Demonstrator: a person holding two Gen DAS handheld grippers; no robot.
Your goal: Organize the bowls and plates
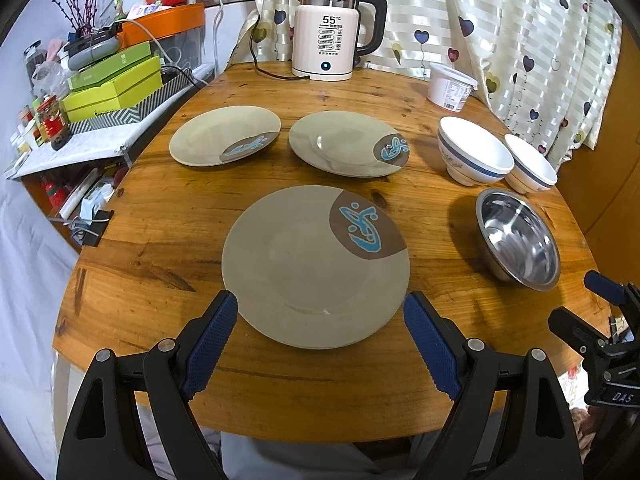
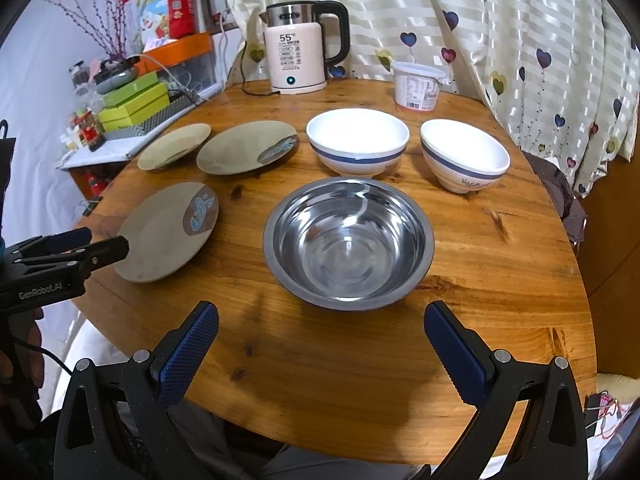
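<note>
Left gripper [image 1: 320,332]: jaws wide, straddling the near plate [image 1: 316,266] by the counter's front edge, ready to lift it toward the two far plates [image 1: 225,136]. Right gripper [image 2: 322,344]: jaws wide, empty, facing the steel bowl [image 2: 349,245]; white bowls [image 2: 358,142] behind.

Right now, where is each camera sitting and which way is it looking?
Left wrist view: sits on the left gripper, low at the table's near edge, looking across the table at the nearest plate; its own open jaws show, plus the right gripper at the right edge.
Right wrist view: sits on the right gripper, facing the steel bowl; its open jaws show, the left gripper at the left edge.
Both share three plates, three bowls, the kettle and the curtain.
</note>
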